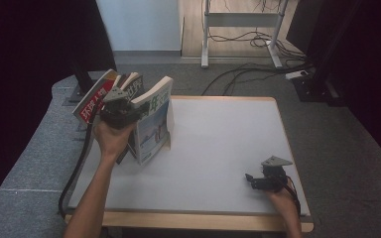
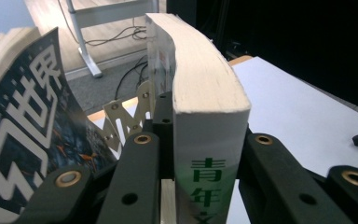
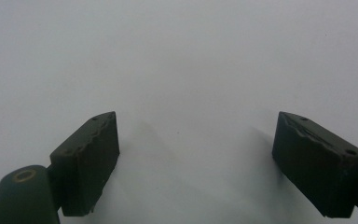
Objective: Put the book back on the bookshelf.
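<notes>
At the table's back left corner, my left gripper [image 1: 121, 108] is shut on a thick white book [image 1: 154, 116] with green characters, which stands tilted on the white table [image 1: 218, 148]. In the left gripper view the book's spine [image 2: 209, 154] sits squeezed between the two black jaws of my left gripper [image 2: 204, 161], and its page block curves upward. A dark-covered magazine [image 2: 28, 121] leans to the left of it, in front of a white zigzag metal rack [image 2: 126, 122]. My right gripper [image 1: 257, 179] rests low near the front right edge, jaws open, with nothing between the jaws of my right gripper [image 3: 196, 158].
A red-covered book [image 1: 95, 101] and the dark magazine [image 1: 133, 83] lean at the table's left edge behind my left hand. The left gripper's black cable [image 1: 77, 168] hangs off the left side. Desk legs [image 1: 206, 34] and floor cables [image 1: 248, 69] lie beyond the table.
</notes>
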The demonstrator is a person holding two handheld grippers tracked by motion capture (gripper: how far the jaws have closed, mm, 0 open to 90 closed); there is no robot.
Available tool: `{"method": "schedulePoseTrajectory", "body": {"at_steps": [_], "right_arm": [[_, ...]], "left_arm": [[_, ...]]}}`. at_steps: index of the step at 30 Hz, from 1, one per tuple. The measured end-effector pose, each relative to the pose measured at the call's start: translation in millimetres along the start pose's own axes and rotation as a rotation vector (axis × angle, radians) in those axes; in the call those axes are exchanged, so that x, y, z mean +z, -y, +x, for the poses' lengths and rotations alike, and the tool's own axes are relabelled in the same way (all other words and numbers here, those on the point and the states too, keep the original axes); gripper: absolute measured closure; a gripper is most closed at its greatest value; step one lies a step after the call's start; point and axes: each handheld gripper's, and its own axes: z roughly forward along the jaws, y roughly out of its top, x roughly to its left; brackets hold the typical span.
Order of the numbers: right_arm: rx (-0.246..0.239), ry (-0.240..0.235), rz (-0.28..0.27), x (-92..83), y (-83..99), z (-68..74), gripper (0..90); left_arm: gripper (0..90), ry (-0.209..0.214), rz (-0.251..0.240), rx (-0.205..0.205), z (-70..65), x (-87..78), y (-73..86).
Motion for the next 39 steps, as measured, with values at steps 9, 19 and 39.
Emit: {"method": "schedulePoseTrajectory", "body": {"at_steps": [9,19,39], "right_arm": [[0.002,0.000,-0.001,0.1,0.1,0.2,14.2],[0.000,0.001,-0.001,0.2,0.1,0.2,14.2],[-0.003,0.002,0.000,0.1,0.2,0.2,14.2]], "left_arm": [[73.5,0.000,0.010,0.018,-3.7,-13.0,14.8],[73.3,0.009,0.045,-0.014,-1.2,-27.5,33.9],[69.2,0.018,0.012,0.010,-5.1,-34.7,52.9]]}}
